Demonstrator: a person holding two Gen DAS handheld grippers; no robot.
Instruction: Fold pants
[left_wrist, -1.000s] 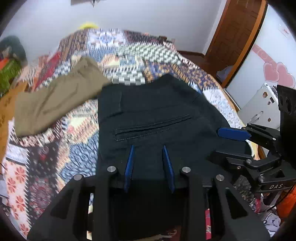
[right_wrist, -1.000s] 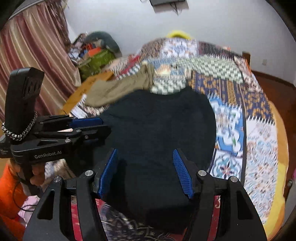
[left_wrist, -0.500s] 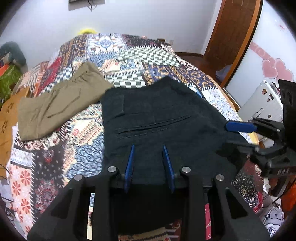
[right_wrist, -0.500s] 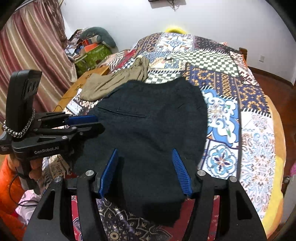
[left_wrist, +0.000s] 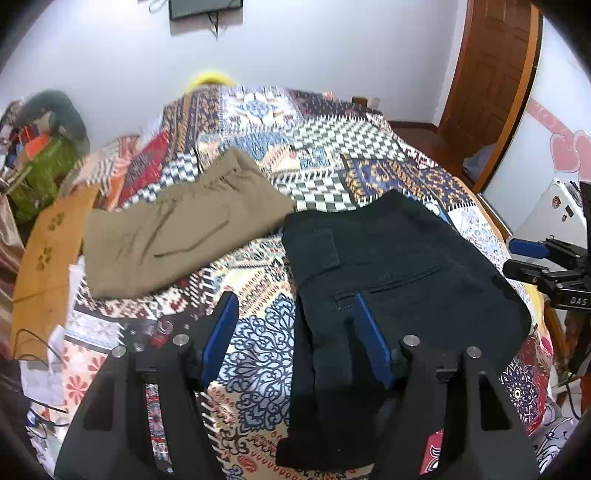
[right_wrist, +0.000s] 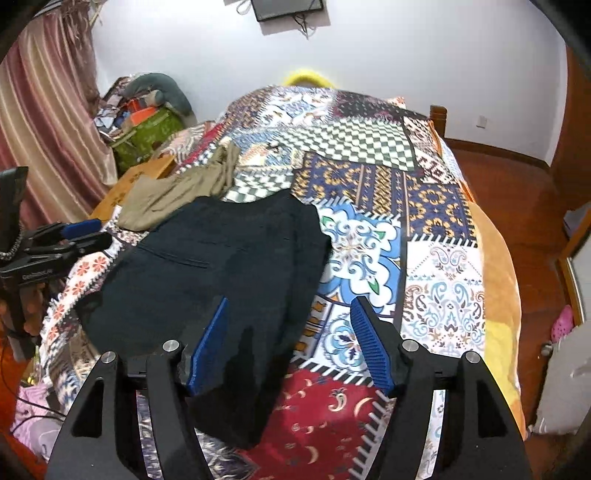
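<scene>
Folded black pants (left_wrist: 388, 266) lie flat on the patchwork bedspread (left_wrist: 258, 122), back pocket up. My left gripper (left_wrist: 293, 306) hovers over their near left edge. Its jaws are opening, and the blue pads (left_wrist: 221, 328) press on nothing; the edge and bare quilt show between them. In the right wrist view the same black pants (right_wrist: 221, 266) lie left of centre. My right gripper (right_wrist: 290, 306) stands over their near right edge, jaws opening, pads clear of the cloth. Each gripper shows in the other's view: the right gripper (left_wrist: 532, 254) and the left gripper (right_wrist: 85, 232).
Khaki pants (left_wrist: 177, 229) lie folded on the bed beyond and left of the black ones, seen again as khaki pants (right_wrist: 177, 192). An orange board (left_wrist: 48, 243) and a green bag (left_wrist: 40, 173) sit left of the bed. A wooden door (left_wrist: 491, 74) stands at the right.
My left gripper's jaws have spread wide apart from a narrow gap around the pants' near edge. Both grippers have drawn back and risen, so more of the bed shows.
</scene>
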